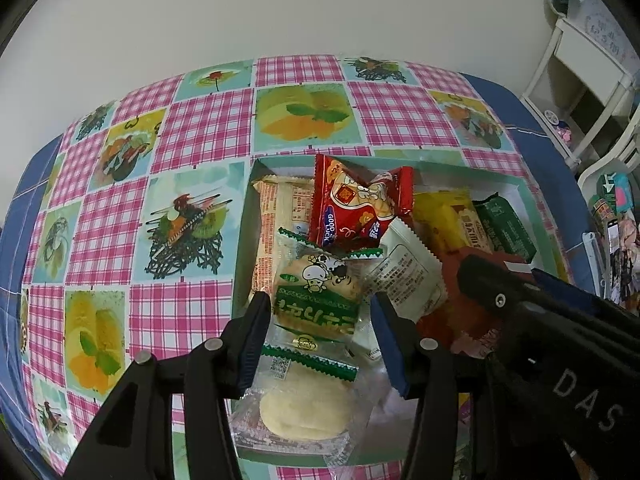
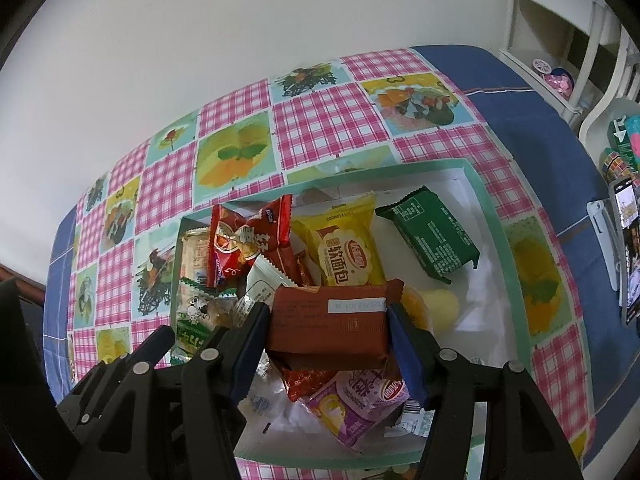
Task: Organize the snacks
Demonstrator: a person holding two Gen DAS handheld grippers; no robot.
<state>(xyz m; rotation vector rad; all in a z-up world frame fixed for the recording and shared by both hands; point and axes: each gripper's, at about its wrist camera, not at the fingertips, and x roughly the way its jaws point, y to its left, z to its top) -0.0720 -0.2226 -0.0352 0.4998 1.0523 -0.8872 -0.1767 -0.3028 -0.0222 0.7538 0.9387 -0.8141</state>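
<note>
Table: the checked pink cloth [image 1: 200, 128] with fruit panels covers most of it, a blue cover [image 2: 532, 120] showing at its left and right edges; the far edge meets a bare pale wall, and the left half of the cloth lies open.
Box: a shallow box with a mint-green rim [image 2: 486, 200] sits right of centre on the cloth; its white floor is bare at the far right, near the right wall, and crowded on the left.
Shelf unit: white shelving [image 1: 580, 68] stands beyond the table's right edge.
Right gripper: the right gripper [image 2: 328, 328] hangs over the middle of the box with both blue pads pressed on the ends of a brown packet [image 2: 332, 320], which is held above the other snacks.
Left gripper: the left gripper [image 1: 316, 320] is over the near-left part of the box; a green-and-clear biscuit packet [image 1: 316, 300] sits between its pads, touching the left one, but contact on the right pad cannot be told.
Snacks in box: a red packet [image 1: 352, 204] stands up at the far left, a yellow bread packet [image 2: 348, 248] beside it, a dark green packet [image 2: 432, 236] lying alone at the far right.
Only in the right view: a purple packet [image 2: 356, 404] under the brown one, and a phone on a stand [image 2: 624, 248] at the table's right edge.
Only in the left view: a pale round cake in clear wrap [image 1: 304, 404] at the box's near wall.
</note>
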